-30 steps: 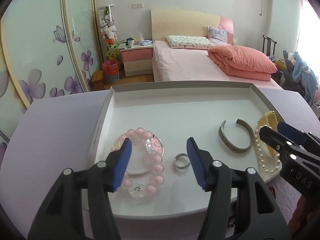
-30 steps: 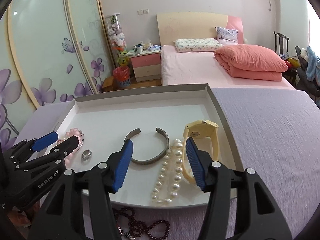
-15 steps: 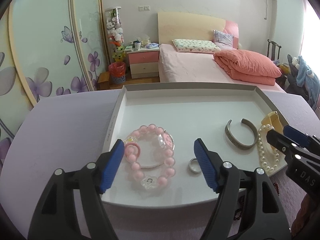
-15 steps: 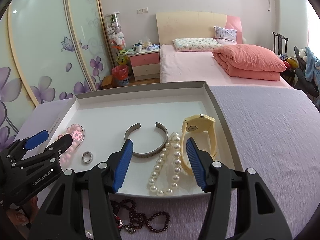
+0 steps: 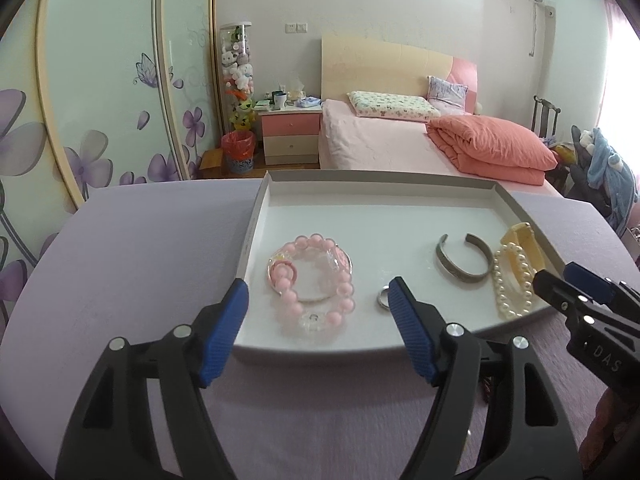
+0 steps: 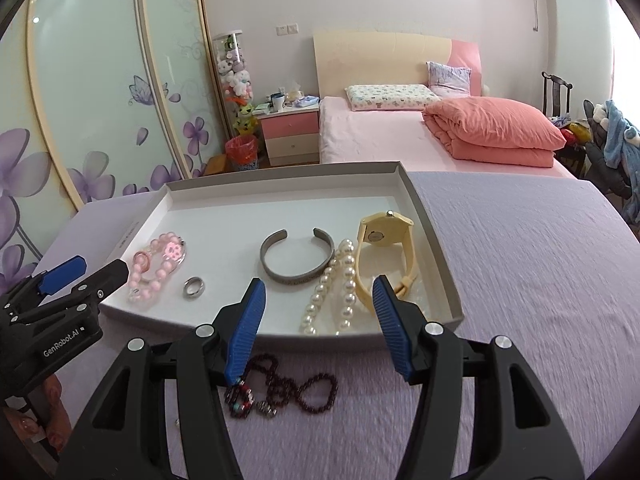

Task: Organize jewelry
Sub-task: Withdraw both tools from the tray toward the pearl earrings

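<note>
1. Inside the white tray [image 6: 436, 240] lie a pink bead bracelet [image 5: 312, 280], a silver ring [image 6: 194, 287], a grey open bangle [image 6: 298, 256], a pearl string [image 6: 332, 288] and a yellow watch [image 6: 386, 252].
2. Near the tray's front edge, a dark red bead string [image 6: 288, 394] lies on the purple cloth [image 6: 520, 280].
3. Both the left gripper [image 5: 316, 326] and the right gripper [image 6: 316, 320] have jaws apart, holding nothing.

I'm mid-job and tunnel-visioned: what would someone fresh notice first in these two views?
Probably the white tray on the lilac cloth, with jewelry laid in a row: pink bead bracelet at its left, silver ring, grey cuff, pearl strand and yellow watch at its right. Next, the dark bead necklace lying outside the tray, just below the open right gripper.
</note>
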Available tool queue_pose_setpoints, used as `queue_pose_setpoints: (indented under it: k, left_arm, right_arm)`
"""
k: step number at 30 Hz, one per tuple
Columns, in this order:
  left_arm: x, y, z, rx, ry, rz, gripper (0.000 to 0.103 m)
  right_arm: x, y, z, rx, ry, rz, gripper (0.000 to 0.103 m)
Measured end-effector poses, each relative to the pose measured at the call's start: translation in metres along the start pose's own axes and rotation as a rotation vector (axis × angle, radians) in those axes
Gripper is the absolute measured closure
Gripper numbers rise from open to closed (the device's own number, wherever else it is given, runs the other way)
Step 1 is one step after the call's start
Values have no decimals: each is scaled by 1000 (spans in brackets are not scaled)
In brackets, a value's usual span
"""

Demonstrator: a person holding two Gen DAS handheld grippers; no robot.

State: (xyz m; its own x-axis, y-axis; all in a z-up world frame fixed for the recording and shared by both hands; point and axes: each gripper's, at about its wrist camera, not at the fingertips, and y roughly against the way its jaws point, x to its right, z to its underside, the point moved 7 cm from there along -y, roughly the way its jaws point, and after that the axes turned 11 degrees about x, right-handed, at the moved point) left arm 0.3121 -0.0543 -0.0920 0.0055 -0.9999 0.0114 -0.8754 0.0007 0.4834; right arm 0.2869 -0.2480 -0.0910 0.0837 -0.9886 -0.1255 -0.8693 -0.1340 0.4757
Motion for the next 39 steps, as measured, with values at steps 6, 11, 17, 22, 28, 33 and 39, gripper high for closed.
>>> queue_pose_setpoints:
  k: [6, 11, 17, 22, 28, 33, 39]
  left_arm:
    - [2, 25, 3, 24, -5, 0, 32]
    - [2, 50, 10, 41, 4, 11, 32]
    - [-4, 72, 23, 51, 16, 6, 32]
    - [-2, 80, 34, 41, 28, 21, 32]
    - [0, 93, 47, 35, 13, 19, 32]
    - [8, 103, 68, 18, -5, 28, 32]
    - [20, 116, 87, -2, -23, 64, 32]
  right_arm:
    - [-2, 20, 1, 23, 1, -6, 45]
    - [-5, 41, 8, 37, 9, -14, 45]
    - [-4, 65, 18, 49, 9, -19, 43]
    - [-9, 76, 24, 63, 20, -24, 42]
    - [-8, 87, 34, 58, 19, -26, 42]
    - [0, 95, 46, 42, 12, -16, 42]
    - [10, 98, 61, 2, 26, 11, 42]
